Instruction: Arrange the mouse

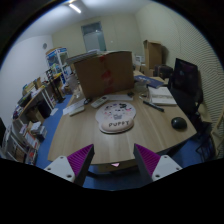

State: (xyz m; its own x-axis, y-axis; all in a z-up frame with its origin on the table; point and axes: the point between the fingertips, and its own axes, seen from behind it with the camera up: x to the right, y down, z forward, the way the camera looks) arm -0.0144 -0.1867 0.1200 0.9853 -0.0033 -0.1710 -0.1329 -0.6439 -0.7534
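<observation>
Two fingers (113, 164) with magenta pads (77, 160) stand wide apart at the near edge of the scene, with nothing held between them. The gripper is positioned high above and short of a wooden tabletop (90, 140), looking down along it.

Task item: the mouse (179, 123), a small dark rounded body, lies on the tabletop well ahead of the fingers and off to the right side, near the right edge of the table. It is well apart from both fingers.

Other items on the tabletop:
- A round pale mat (116, 118) with dark printed lettering lies flat near the middle, ahead of the gap between the fingers.
- A large cardboard box (105, 72) stands upright at the far end.
- A dark monitor (186, 80) stands at the right side, beyond the mouse.
- White papers (161, 97) lie between the mat and the monitor.

Surroundings: shelving (30, 110) loaded with assorted objects lines the left wall. Blue flooring (58, 125) shows beside the table.
</observation>
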